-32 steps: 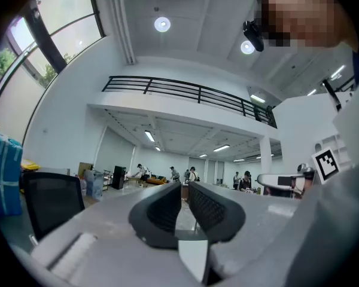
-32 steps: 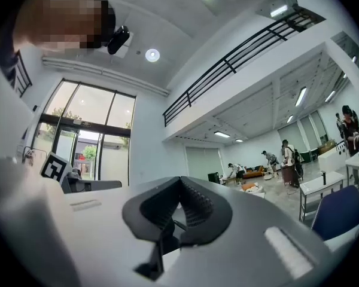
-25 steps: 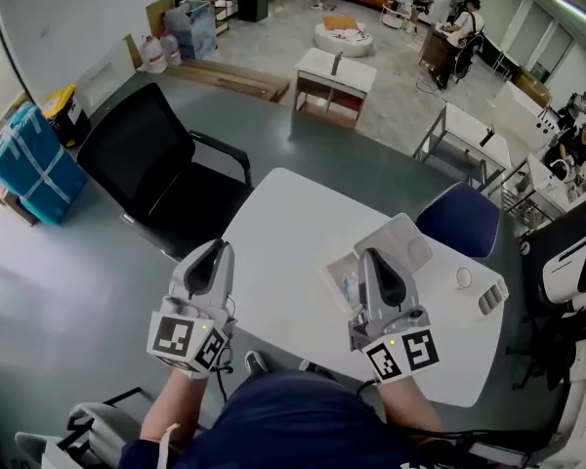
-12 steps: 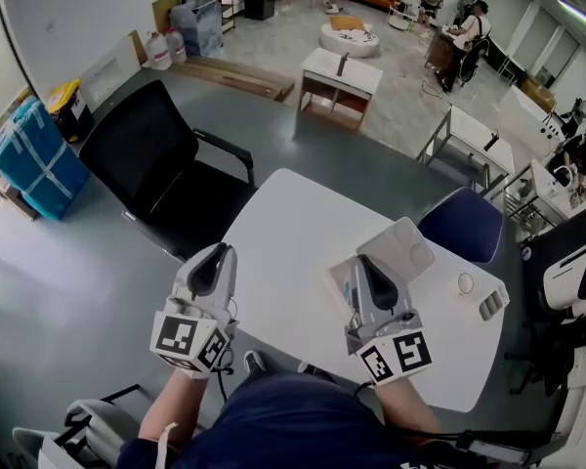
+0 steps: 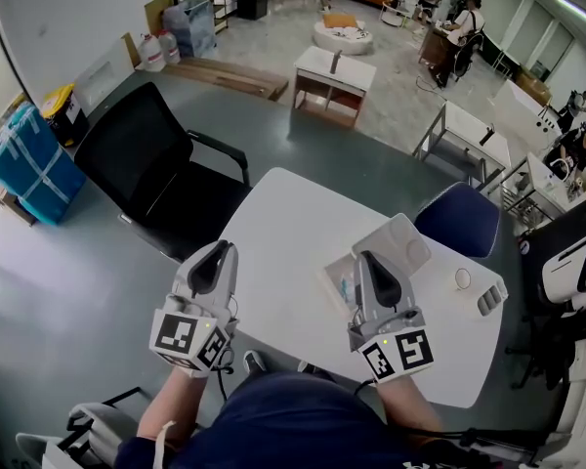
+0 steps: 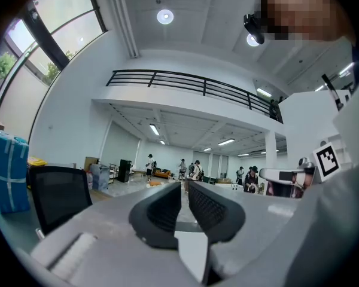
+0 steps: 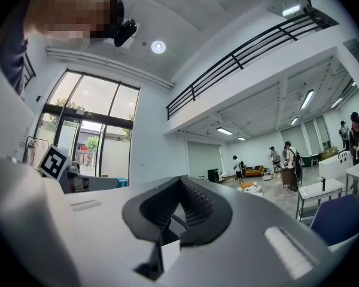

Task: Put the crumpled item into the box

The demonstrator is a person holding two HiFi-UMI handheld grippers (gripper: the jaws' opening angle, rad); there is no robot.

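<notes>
We see both grippers pointing level at the near side of the white counter. The left gripper is at the counter's 8 o'clock edge and the right gripper at its 5 o'clock. The left gripper's jaws stand a narrow slit apart, with nothing in the gap. The right gripper's jaws are pressed tip to tip and grip nothing.

Just under the right gripper's nose lies the open white box, its lid lying open toward 1 o'clock. In the box's base, at 9 o'clock of that gripper's tip, we make out what looks like the small bluish crumpled item. It is partly hidden and too small to read further.

A black chair stands at the counter's 10 o'clock and a blue chair at its 2 o'clock.
</notes>
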